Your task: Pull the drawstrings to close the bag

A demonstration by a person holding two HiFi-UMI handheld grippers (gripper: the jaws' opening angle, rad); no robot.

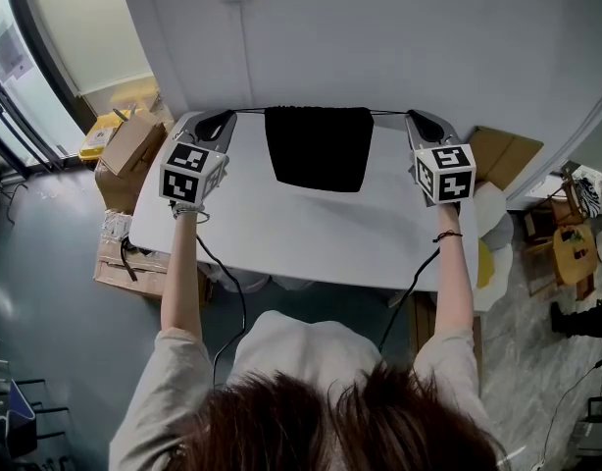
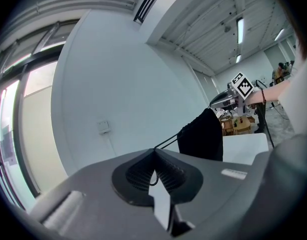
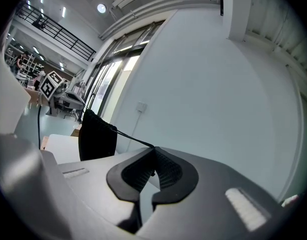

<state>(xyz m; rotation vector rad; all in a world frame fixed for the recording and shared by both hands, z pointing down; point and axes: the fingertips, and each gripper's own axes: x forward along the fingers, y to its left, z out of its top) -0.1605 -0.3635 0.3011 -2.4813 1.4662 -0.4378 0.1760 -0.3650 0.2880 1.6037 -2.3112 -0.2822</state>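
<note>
A black drawstring bag (image 1: 319, 148) hangs over the far part of the white table (image 1: 311, 234), its top edge gathered and stretched between both grippers. My left gripper (image 1: 228, 115) is shut on the left drawstring (image 1: 247, 111), which runs taut to the bag. My right gripper (image 1: 411, 116) is shut on the right drawstring (image 1: 387, 113), also taut. In the left gripper view the bag (image 2: 202, 135) hangs ahead to the right, with the string (image 2: 166, 143) pinched at the jaw tips. The right gripper view shows the bag (image 3: 96, 135) to the left, and the cord (image 3: 135, 138) leads into the closed jaws.
A white wall (image 1: 379, 37) stands just behind the table's far edge. Cardboard boxes (image 1: 129, 145) lie on the floor to the left, more boxes (image 1: 502, 155) and clutter to the right. Cables (image 1: 232, 302) hang from the grippers toward the person.
</note>
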